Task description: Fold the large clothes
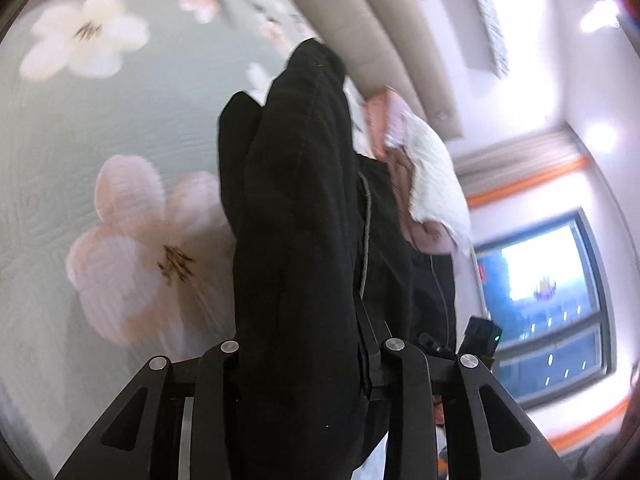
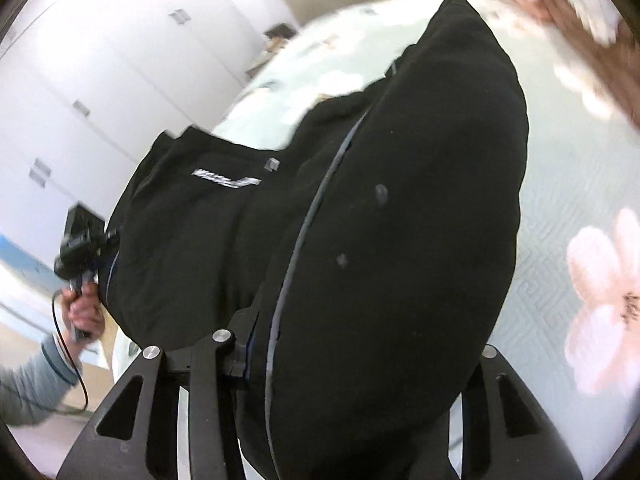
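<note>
Above the bed (image 1: 72, 168), whose pale green quilted cover carries large pink and white blossoms, a black garment (image 1: 296, 216) hangs between the two tools. Seen from the left wrist camera, the left tongs (image 1: 308, 360) are clamped on a thick bunch of this black fabric, which fills the gap between the two black arms and runs away from the lens in a long dark fold. A thin grey piping line (image 1: 365, 232) runs along the cloth to the right of that fold. Beyond the garment, a pile of pink and white laundry (image 1: 416, 176) lies on the bed near the beige padded headboard (image 1: 384, 36), and a window (image 1: 548, 292) shows at the right edge. From the right wrist camera, the right tongs (image 2: 344, 360) are likewise closed on the black garment (image 2: 392, 208), whose bulk drapes over the right-hand arm and hides most of it. A grey piping seam (image 2: 304, 232) curves across the cloth, and a small pale logo (image 2: 226, 178) sits on a flatter panel further left. At the left of this view the person's left hand (image 2: 82, 308) grips the handle of the other tool, with a black cable trailing below it and a grey sleeve at the wrist. White wardrobe doors (image 2: 104, 64) stand behind, and the flowered bed (image 2: 560, 168) lies beneath the raised garment.
</note>
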The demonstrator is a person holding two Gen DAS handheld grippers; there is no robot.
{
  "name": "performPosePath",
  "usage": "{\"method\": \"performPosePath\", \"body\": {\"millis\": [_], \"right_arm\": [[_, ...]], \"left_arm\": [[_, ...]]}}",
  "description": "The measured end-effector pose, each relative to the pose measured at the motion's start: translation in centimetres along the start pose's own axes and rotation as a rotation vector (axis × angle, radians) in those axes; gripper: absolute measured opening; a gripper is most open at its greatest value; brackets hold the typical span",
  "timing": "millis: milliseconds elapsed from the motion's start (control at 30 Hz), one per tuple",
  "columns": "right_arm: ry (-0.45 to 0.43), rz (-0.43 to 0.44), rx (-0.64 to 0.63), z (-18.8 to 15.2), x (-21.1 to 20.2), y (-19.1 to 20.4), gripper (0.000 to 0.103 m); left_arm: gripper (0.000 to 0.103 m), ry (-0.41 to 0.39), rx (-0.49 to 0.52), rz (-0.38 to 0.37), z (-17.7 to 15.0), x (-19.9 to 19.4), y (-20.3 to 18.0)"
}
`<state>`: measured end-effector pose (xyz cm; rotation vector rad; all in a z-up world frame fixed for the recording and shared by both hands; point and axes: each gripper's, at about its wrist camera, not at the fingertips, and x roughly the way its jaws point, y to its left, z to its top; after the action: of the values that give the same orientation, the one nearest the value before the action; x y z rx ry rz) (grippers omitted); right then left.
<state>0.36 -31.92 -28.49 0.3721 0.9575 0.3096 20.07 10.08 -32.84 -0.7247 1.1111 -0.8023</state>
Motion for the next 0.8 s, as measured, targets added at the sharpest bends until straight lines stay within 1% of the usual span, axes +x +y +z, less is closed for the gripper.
{"method": "performPosePath", "body": {"millis": [33, 100, 167, 233, 267, 333, 433, 467, 500, 533, 600, 633, 667, 700, 733, 767, 800], "right_arm": [[-0.006, -0.010, -0.013, -0.9, -1.3, 1.4, 0.050], [-0.013, -0.005, 0.004, -2.7, -3.3, 3.0, 0.050], [-0.016, 0.005, 0.038, -3.4, -4.5, 2.8, 0.050], [-0.006, 0.003, 0.059, -3.9, -4.8, 2.6, 0.050], [0.008, -0.008, 0.060, -3.9, -4.8, 2.7, 0.050], [0.044, -0.023, 0.070, -3.9, -4.0, 2.8, 0.050], [0.107, -0.040, 0.110, -4.1, -2.7, 1.4, 0.050], [0.133, -0.055, 0.120, -5.2, -2.0, 1.3, 0.050], [0.145, -0.075, 0.119, -6.1, -1.3, 1.3, 0.051], [0.158, -0.097, 0.127, -7.2, -0.6, 1.0, 0.051], [0.188, -0.117, 0.182, -8.9, 0.5, -0.1, 0.055], [0.195, -0.131, 0.211, -9.6, 0.8, -0.7, 0.056], [0.195, -0.132, 0.242, -10.2, 1.1, -1.4, 0.062], [0.192, -0.129, 0.267, -10.5, 1.1, -2.4, 0.067], [0.187, -0.142, 0.297, -11.0, 1.3, -3.2, 0.071], [0.197, -0.158, 0.361, -11.5, 1.4, -5.0, 0.074], [0.197, -0.158, 0.361, -11.5, 1.4, -5.0, 0.074]], "left_arm": [[0.034, 0.009, 0.021, 0.001, -0.6, -1.0, -1.0], [0.034, 0.018, 0.034, -0.008, -1.9, -3.2, -2.2], [0.034, 0.028, 0.033, -0.021, -3.5, -5.5, -2.8], [0.034, 0.049, 0.033, -0.014, -5.3, -7.2, -3.3], [0.034, 0.061, 0.030, -0.007, -6.1, -7.4, -3.5], [0.034, 0.088, 0.019, 0.008, -7.8, -8.3, -2.8], [0.034, 0.139, -0.036, 0.042, -10.8, -8.8, 0.4], [0.034, 0.151, -0.057, 0.051, -11.5, -7.9, 0.7], [0.035, 0.156, -0.070, 0.059, -12.2, -7.6, 1.9], [0.035, 0.159, -0.091, 0.068, -13.0, -7.5, 3.6], [0.039, 0.163, -0.158, 0.082, -14.1, -7.5, 7.0], [0.047, 0.167, -0.191, 0.130, -14.5, -7.3, 9.1], [0.054, 0.173, -0.217, 0.169, -14.8, -7.1, 10.5], [0.059, 0.178, -0.258, 0.190, -15.1, -6.9, 12.2], [0.061, 0.175, -0.308, 0.124, -15.3, -6.8, 13.8], [0.061, 0.172, -0.328, 0.101, -15.3, -6.8, 14.2], [0.061, 0.177, -0.333, 0.100, -15.0, -7.0, 14.3]]}}
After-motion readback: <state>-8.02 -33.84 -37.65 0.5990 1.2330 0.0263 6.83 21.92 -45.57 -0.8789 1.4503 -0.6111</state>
